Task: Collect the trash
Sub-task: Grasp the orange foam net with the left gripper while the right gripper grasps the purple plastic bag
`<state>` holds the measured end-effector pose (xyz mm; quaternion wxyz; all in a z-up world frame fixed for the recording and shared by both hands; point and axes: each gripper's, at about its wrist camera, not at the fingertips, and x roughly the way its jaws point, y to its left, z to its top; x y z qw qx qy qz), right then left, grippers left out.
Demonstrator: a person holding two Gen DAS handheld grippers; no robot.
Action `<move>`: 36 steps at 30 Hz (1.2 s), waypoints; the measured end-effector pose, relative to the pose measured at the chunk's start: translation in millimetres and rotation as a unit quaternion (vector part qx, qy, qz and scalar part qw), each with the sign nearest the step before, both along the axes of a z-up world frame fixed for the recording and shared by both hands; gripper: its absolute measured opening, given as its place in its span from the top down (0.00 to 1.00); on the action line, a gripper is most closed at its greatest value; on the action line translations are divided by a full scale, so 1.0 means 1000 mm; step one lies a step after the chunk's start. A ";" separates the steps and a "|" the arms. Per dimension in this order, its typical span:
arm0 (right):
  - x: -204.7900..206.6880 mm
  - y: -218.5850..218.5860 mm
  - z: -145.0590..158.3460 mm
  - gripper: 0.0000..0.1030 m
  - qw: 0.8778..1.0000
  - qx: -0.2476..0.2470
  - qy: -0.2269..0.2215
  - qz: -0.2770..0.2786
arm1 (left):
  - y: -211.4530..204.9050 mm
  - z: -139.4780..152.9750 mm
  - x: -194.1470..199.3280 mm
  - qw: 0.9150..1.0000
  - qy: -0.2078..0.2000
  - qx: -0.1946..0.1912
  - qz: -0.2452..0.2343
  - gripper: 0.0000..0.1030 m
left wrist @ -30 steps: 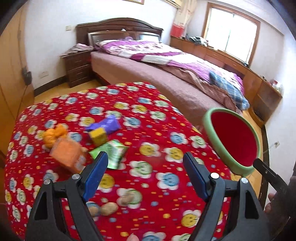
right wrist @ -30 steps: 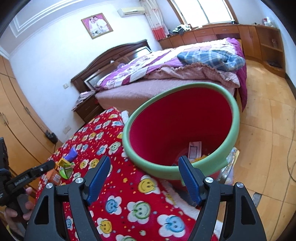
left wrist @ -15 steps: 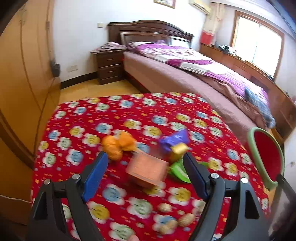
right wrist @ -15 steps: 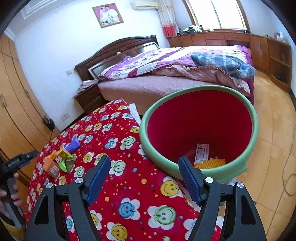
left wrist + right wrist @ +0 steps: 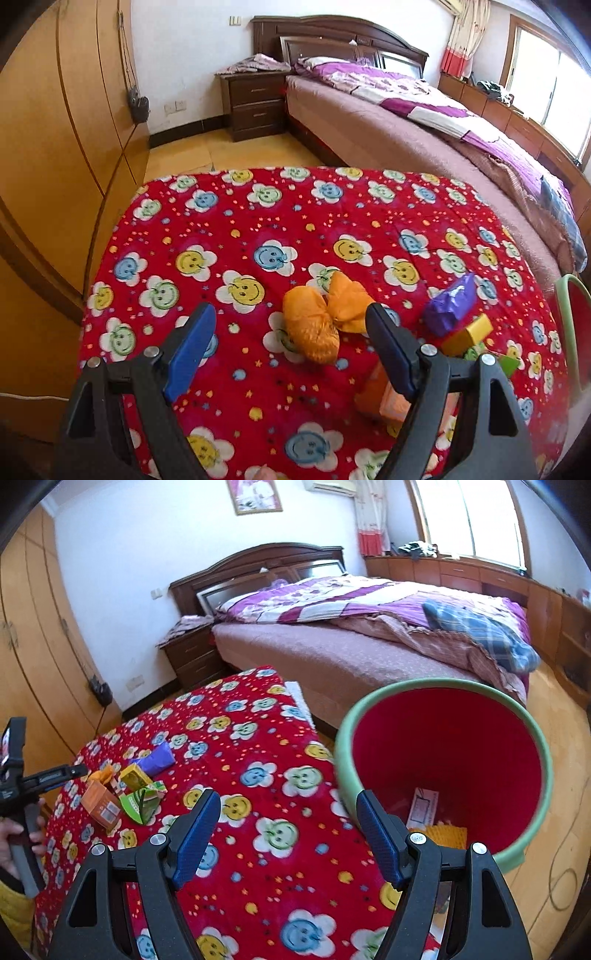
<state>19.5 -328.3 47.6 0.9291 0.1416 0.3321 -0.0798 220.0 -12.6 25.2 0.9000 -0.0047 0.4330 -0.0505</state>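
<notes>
Trash lies on the red smiley-flower tablecloth (image 5: 258,229): a crumpled orange wrapper (image 5: 321,321), a purple packet (image 5: 448,306), a small yellow box (image 5: 467,334), an orange carton (image 5: 384,397) and a green packet (image 5: 142,801). My left gripper (image 5: 290,347) is open and empty, just short of the orange wrapper. My right gripper (image 5: 288,827) is open and empty over the table edge, next to the red bin with a green rim (image 5: 443,753). The bin holds a paper slip (image 5: 423,806) and yellow mesh (image 5: 441,832).
A bed (image 5: 369,635) with purple bedding stands beyond the table, a dark nightstand (image 5: 255,103) beside it. Wooden wardrobe doors (image 5: 55,129) line the left. A cable (image 5: 561,878) lies on the wooden floor to the right of the bin.
My left gripper has swung left and closer to the trash pile, now facing the orange wrapper. My right gripper has pulled back leftward, with the bin now at its right.
</notes>
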 end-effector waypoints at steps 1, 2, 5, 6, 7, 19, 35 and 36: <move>0.004 0.001 -0.001 0.25 1.000 0.001 0.002 0.003 | -0.001 -0.005 0.004 1.000 0.005 -0.002 -0.001 0.20; 0.008 0.002 -0.002 0.25 1.000 0.002 0.005 0.005 | -0.002 -0.007 0.006 1.000 0.008 -0.002 -0.001 0.20; 0.021 0.006 -0.004 0.25 1.000 0.012 0.010 0.012 | -0.003 -0.018 0.013 1.000 0.020 -0.008 -0.005 0.20; 0.026 0.007 -0.005 0.25 1.000 0.019 0.008 0.019 | -0.003 -0.022 0.015 1.000 0.024 -0.011 -0.005 0.20; 0.029 0.008 -0.006 0.25 0.999 0.024 0.007 0.024 | -0.003 -0.024 0.016 1.000 0.027 -0.014 -0.005 0.20; 0.105 0.054 -0.016 0.22 0.994 0.026 0.049 0.092 | 0.012 -0.037 0.014 0.996 0.035 -0.085 0.008 0.38; 0.196 0.130 -0.024 0.22 0.970 -0.040 0.128 0.204 | 0.022 -0.030 0.000 0.995 0.007 -0.101 0.010 0.71; 0.200 0.133 -0.025 0.22 0.968 -0.041 0.132 0.210 | 0.025 -0.030 -0.001 0.994 0.006 -0.104 0.012 0.71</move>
